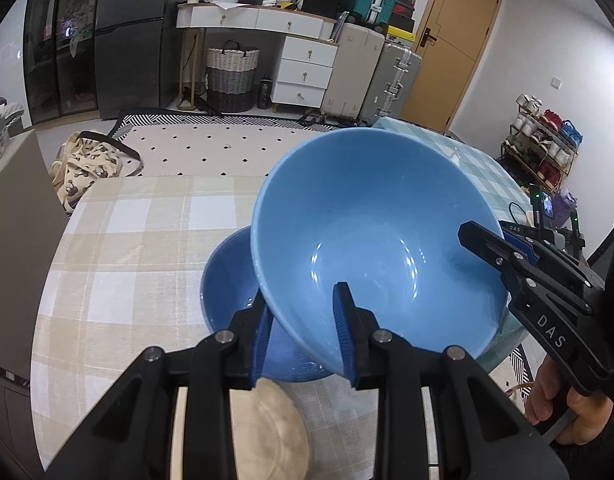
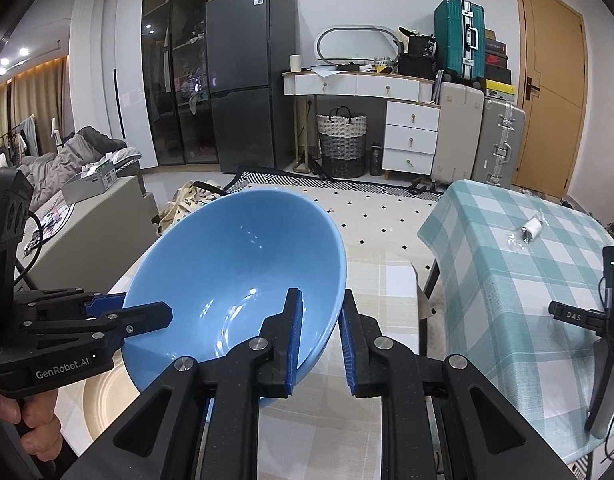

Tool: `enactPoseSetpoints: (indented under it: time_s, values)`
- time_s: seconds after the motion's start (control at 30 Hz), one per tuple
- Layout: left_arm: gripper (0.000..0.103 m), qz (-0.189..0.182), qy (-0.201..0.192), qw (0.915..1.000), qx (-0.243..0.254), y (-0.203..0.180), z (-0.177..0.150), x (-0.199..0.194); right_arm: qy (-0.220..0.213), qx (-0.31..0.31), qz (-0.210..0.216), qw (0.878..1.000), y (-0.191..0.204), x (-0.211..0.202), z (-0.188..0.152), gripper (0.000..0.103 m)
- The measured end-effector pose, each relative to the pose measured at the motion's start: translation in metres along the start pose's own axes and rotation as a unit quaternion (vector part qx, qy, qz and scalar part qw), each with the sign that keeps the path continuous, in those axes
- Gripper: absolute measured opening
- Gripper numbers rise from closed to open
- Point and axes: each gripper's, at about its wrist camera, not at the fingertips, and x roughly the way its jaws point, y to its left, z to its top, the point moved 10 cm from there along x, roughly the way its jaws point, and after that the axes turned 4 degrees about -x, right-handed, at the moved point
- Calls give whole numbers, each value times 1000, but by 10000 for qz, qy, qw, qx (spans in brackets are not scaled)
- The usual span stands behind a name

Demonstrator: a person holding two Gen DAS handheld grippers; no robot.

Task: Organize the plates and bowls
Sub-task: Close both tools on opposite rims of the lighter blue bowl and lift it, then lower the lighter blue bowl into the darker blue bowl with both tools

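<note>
Nearest the left wrist camera, a beige plate (image 1: 273, 436) lies on the table (image 1: 119, 260) at its near edge, partly hidden under the left gripper (image 1: 303, 334). Just beyond it sits a darker blue bowl (image 1: 231, 280) on the beige checked cloth. The left gripper is closed on the near rim of a light blue bowl (image 1: 371, 240), one finger inside the wall and one outside, and the bowl hangs tilted above the darker one, covering its right side. The right gripper (image 1: 477, 240) clamps the same bowl at its right rim, one finger over the inner wall.

From the right wrist camera, the right gripper (image 2: 321, 340) shows its fingers straddling the light blue bowl (image 2: 239, 276), pads against the wall on both sides. The left gripper (image 2: 147, 312) holds the opposite rim. This view hides the darker bowl completely behind the tilted one, and shows only a sliver of the plate (image 2: 107, 396) at lower left.

It alone shows a second table (image 2: 519, 280) with a teal checked cloth to the right, carrying a small white item in crumpled wrap (image 2: 529, 232). Farther off stand a woven basket (image 2: 342, 144), a dark fridge (image 2: 247, 100) and suitcases (image 2: 459, 132).
</note>
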Motion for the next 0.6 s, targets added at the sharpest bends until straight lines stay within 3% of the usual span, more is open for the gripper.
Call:
enactPoseSetpoints:
  time_s: [0.6]
  values:
    - [28,316,119,9994,-125,38,-6,16,307,-166,167,9993,25,40,-11,18]
